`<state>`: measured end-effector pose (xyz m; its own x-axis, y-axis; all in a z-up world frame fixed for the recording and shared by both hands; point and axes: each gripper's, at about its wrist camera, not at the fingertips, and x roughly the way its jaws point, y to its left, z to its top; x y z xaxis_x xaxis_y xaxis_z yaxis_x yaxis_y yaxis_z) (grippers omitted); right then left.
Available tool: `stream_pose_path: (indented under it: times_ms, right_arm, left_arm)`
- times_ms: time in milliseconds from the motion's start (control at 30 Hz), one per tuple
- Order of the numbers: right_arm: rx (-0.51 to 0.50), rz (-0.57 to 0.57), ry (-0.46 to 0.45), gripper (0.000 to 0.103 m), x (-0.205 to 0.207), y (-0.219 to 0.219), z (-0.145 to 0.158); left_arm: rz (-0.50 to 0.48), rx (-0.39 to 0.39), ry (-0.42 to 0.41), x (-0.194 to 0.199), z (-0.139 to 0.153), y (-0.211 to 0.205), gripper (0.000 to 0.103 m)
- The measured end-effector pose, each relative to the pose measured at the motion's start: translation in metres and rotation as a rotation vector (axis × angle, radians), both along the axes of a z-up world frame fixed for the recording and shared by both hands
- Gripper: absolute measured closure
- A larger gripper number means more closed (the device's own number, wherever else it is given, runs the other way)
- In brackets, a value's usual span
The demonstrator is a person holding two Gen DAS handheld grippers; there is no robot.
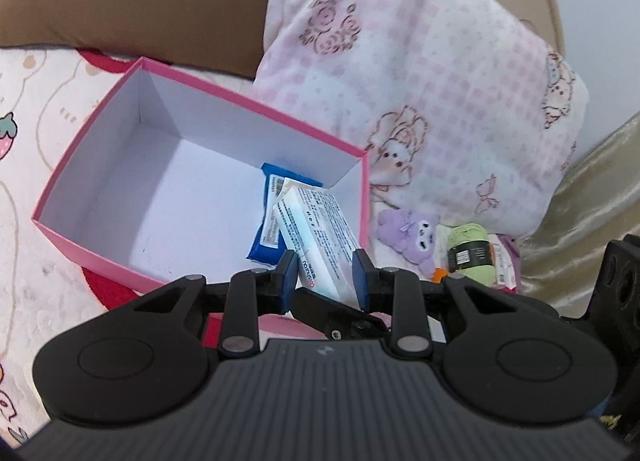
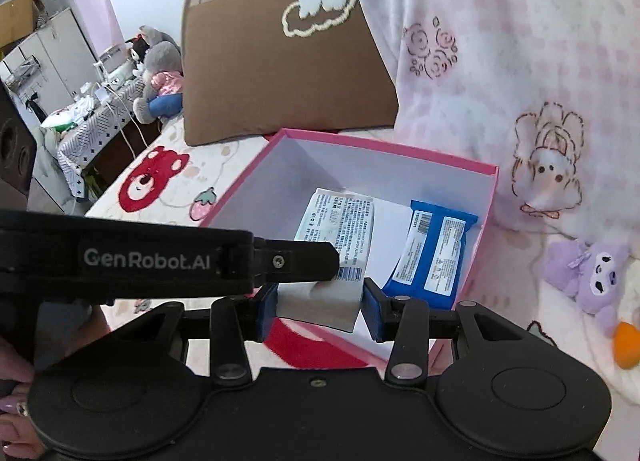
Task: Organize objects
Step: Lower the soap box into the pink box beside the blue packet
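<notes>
I am holding a white printed pack point(image 2: 336, 245) over the near right corner of the pink box point(image 1: 256, 101) on the bed, its long axis running from my tongs toward the box's far wall. My right gripper point(image 2: 320, 307) is pinching its near end; whether my left gripper point(image 1: 325, 281) presses on it, I cannot tell. A blue packet point(image 2: 434, 253) is lying on the box floor, roughly parallel.

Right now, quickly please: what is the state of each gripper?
Left gripper: closed, holding the white pack.
Right gripper: closed, holding the same white pack.
</notes>
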<state>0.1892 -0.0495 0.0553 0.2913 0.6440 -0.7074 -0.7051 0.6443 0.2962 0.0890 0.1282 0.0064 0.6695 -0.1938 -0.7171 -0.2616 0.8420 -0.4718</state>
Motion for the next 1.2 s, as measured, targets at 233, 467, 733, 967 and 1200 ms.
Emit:
stream_pose_path:
  times_ms: [233, 467, 733, 967, 1200]
  right_arm:
    - [-0.018, -0.003, 0.012, 0.055, 0.022, 0.02, -0.017]
    - [-0.018, -0.018, 0.038, 0.055, 0.044, 0.035, -0.034]
    - [-0.069, -0.016, 0.056, 0.055, 0.051, 0.052, -0.057]
    - [-0.094, -0.02, 0.068, 0.055, 0.063, 0.058, -0.069]
    - [-0.108, -0.01, 0.096, 0.055, 0.074, 0.066, -0.078]
  left_arm:
    - [-0.004, -0.021, 0.035, 0.028, -0.021, 0.019, 0.076]
    - [-0.025, -0.013, 0.036, 0.05, -0.041, 0.034, 0.076]
    - [-0.045, -0.037, 0.03, 0.054, -0.073, 0.05, 0.076]
    - [-0.077, 0.006, 0.014, 0.063, -0.083, 0.049, 0.076]
    - [-0.075, 0.005, 0.013, 0.068, -0.093, 0.058, 0.076]
